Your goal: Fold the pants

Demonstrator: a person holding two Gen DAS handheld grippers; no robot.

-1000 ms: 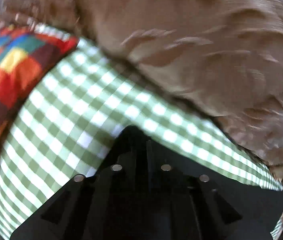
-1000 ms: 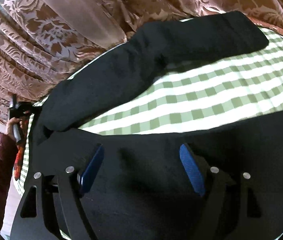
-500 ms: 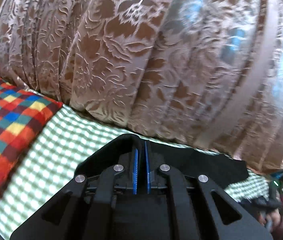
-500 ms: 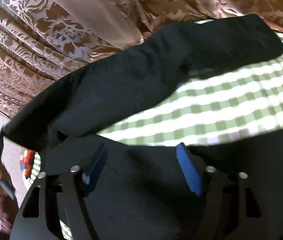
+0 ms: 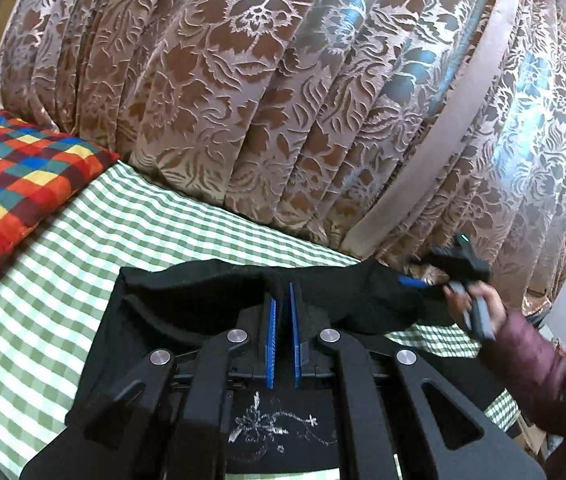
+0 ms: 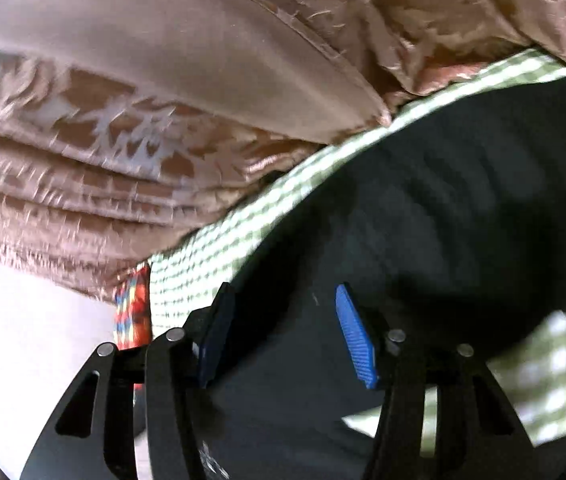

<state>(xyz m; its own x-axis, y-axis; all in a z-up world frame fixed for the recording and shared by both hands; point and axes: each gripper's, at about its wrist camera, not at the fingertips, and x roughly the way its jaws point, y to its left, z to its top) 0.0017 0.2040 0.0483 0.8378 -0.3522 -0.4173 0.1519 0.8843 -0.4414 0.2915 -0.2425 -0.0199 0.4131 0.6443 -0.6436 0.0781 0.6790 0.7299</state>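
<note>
checked bed point(image 5: 83, 240) — left claw point(image 5: 281, 300) clamps black pants point(image 5: 203, 292); right claw point(image 6: 283, 320) closing, nothing pinched.

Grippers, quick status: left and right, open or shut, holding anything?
Left gripper: shut on the black pants, fabric pinched between the pads.
Right gripper: jaws closing, pants between them, pads not yet pressing.

Black pants point(image 5: 187, 304); green-and-white checked sheet point(image 5: 63, 280); multicoloured checked pillow point(image 5: 11, 176); brown floral curtain point(image 5: 283, 100).

You have a bed in green-checked sheet point(image 5: 131, 232); on it lie the black pants point(image 5: 203, 300) and 1 multicoloured checked pillow point(image 5: 7, 184).
</note>
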